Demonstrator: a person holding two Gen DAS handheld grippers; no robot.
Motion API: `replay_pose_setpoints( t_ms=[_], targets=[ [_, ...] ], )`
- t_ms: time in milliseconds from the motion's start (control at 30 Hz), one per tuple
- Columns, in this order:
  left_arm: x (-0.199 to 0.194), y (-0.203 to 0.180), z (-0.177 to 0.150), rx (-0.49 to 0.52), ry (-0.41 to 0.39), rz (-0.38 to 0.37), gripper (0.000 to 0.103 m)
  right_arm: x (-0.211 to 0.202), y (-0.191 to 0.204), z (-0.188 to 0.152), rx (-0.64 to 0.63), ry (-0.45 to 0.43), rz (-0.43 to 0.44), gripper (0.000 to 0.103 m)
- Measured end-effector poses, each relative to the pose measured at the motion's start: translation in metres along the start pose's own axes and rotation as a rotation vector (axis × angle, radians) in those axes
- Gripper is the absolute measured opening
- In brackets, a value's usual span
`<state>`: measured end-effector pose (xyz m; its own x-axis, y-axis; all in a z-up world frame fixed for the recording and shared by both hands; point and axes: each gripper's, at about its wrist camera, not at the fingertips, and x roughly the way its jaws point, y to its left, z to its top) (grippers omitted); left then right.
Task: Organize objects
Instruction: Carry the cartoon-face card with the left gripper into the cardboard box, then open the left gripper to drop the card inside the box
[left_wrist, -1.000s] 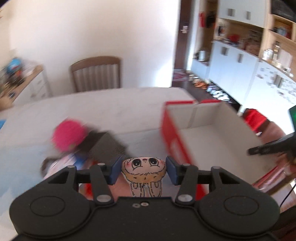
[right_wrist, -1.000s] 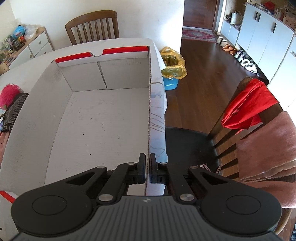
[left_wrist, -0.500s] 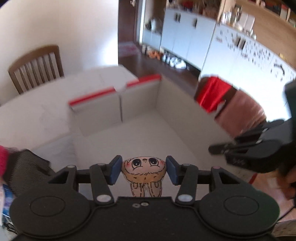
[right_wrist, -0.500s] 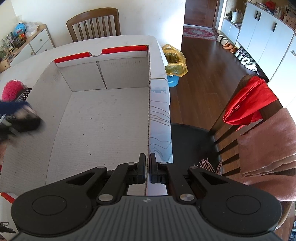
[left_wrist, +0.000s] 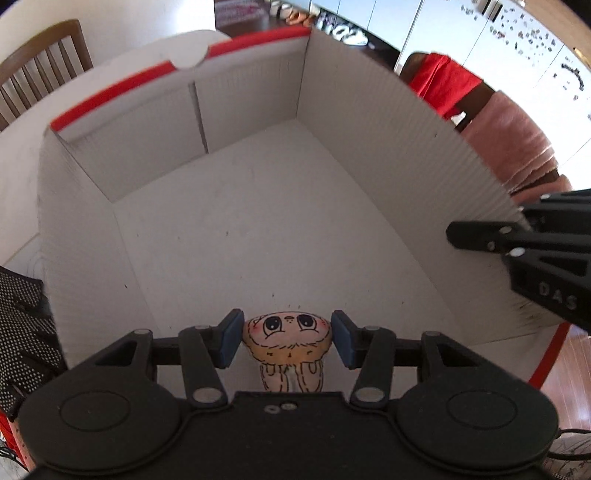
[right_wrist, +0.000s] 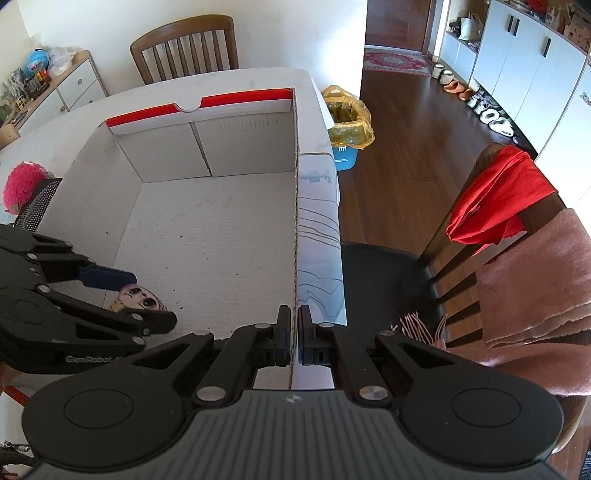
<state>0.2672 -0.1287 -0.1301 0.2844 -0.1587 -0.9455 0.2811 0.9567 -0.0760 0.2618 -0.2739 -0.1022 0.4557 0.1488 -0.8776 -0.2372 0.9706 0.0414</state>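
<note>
Item: large white corrugated cardboard box with red-trimmed rim (right_wrist: 221, 236), open-topped, standing on a pale table (right_wrist: 258, 75). Its floor is bare apart from dark specks.

Item: small soft doll with a drawn cartoon face, big dark eyes and tan fringe (left_wrist: 288, 339). Location: between the blue pads of the left gripper (left_wrist: 287, 341), which is partly open and closed only as far as the doll's head allows, the pads pressing its sides. In the right wrist view the doll (right_wrist: 138, 297) hangs low inside the box, near the near-left corner, close above the floor; whether it touches the floor cannot be told.

Change noted: a second ago the left gripper carried the doll over the table outside the box, beside the pink fluffy ball (right_wrist: 22, 186) and the black white-dotted fabric (left_wrist: 26, 332). It has since swung over the wall and tipped downward into the box. Grip width looks the same throughout.

Item: right gripper (right_wrist: 293, 338), jaws fully closed, pinching the box's right-hand wall at its top edge. Unmoved across the views; it appears to be steadying the box.

Reading: the doll looks ready to be let go, which would make it the first object stowed. The ball and the dotted fabric remain outside, at the box's left.

Surroundings: wooden slat-back chair (right_wrist: 184, 46) behind the table; second chair with red cloth (right_wrist: 495, 195) and pink blanket (right_wrist: 535, 280) at right.
</note>
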Motion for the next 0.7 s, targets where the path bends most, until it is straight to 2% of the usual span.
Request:
replay_pose_setpoints(
  t_ms=[300,400,433,500,667,700],
  targets=[
    [0.01,0.003,-0.017,0.016,0.074,0.01,0.052,0.001,0.001,-0.001,-0.002,0.002,-0.002,0.003],
    [0.009,0.003,-0.022,0.029,0.08,0.018,0.062,0.001,0.002,0.0,0.001,0.004,-0.006,0.003],
    [0.007,0.003,-0.025,0.031,0.071,0.026,0.069,0.001,0.002,0.0,0.003,0.005,-0.006,0.003],
    [0.0,0.005,-0.03,0.037,0.046,0.015,0.072,0.0,0.003,0.0,0.003,0.007,-0.009,0.003],
    [-0.02,0.009,-0.04,0.026,-0.024,-0.03,0.075,-0.002,0.004,-0.001,0.009,0.01,-0.019,0.003],
    [-0.022,0.01,-0.031,0.028,-0.041,-0.039,0.075,-0.003,0.003,0.0,0.013,0.009,-0.02,0.003]
  ],
)
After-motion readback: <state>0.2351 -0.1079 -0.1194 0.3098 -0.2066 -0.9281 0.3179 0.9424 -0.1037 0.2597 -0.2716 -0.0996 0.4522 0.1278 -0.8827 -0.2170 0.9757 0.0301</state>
